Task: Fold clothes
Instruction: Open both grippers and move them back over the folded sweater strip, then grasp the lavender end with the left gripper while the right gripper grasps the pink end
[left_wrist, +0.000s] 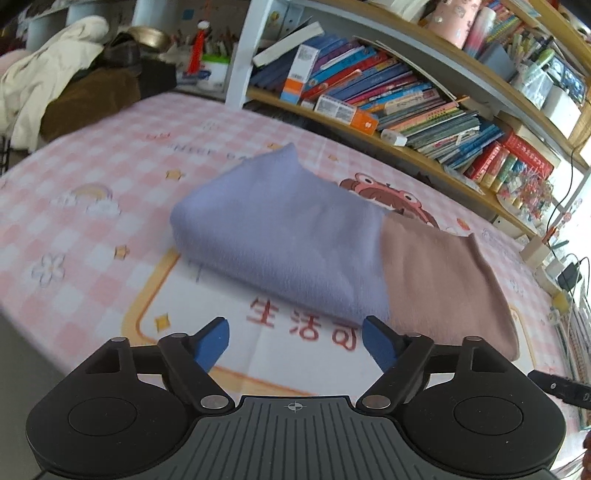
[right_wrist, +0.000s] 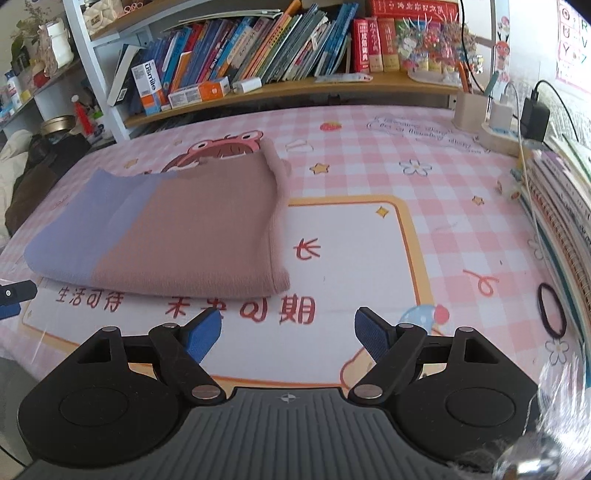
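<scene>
**Folded garment ahead of two open tongs**

The left gripper (left_wrist: 295, 341) is seen with its blue pads spread wide and nothing between them. The right gripper (right_wrist: 288, 332) is likewise held agape and empty. The folded garment (right_wrist: 166, 229), lilac at one end and dusty pink at the other, lies just beyond both sets of fingertips on the pink checked table cover (right_wrist: 406, 177), untouched. A black hair tie (right_wrist: 550, 310) is seen to the right of the right gripper.
</scene>
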